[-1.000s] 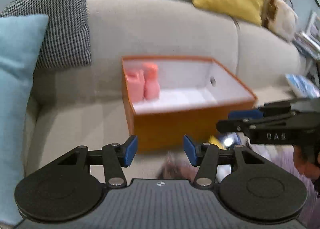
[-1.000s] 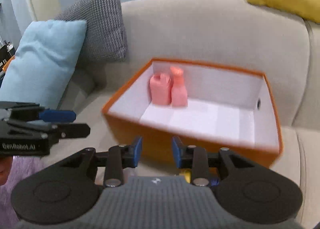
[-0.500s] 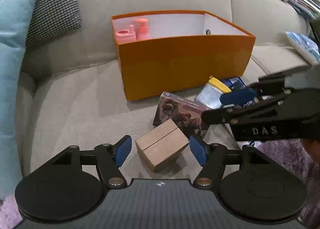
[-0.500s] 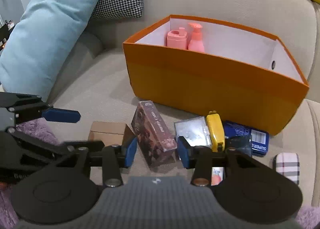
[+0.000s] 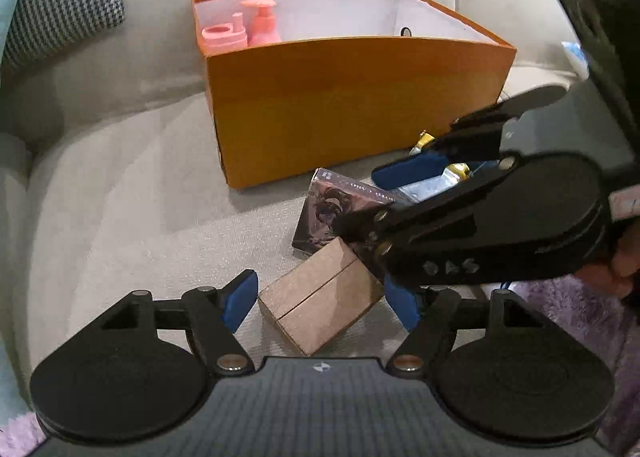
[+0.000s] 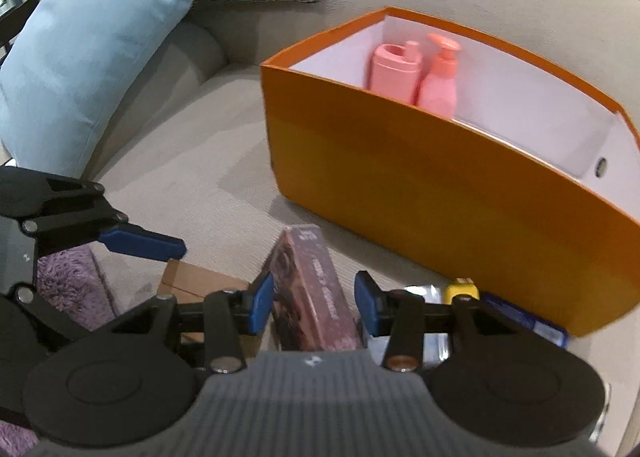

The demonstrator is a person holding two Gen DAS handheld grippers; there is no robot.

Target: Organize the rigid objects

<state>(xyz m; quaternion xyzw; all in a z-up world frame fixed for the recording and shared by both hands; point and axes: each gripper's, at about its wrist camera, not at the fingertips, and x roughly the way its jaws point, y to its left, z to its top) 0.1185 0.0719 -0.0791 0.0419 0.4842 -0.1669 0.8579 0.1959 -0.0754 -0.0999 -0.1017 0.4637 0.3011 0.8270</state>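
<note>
Sofa cushion now: your left gripper, just widened, is straddling the cardboard box; right gripper is bracketing the dark box, neither gripped.

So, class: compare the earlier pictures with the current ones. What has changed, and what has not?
Both grippers came down from above the orange box. The left gripper, jaws opening, brackets the brown box; the right gripper straddles the dark box. Nothing gripped. Pink bottles stayed.

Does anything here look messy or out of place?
Yes. The brown box, dark box and other small items lie jumbled at odd angles on the sofa, while two pink bottles stand neatly in the orange box.
</note>
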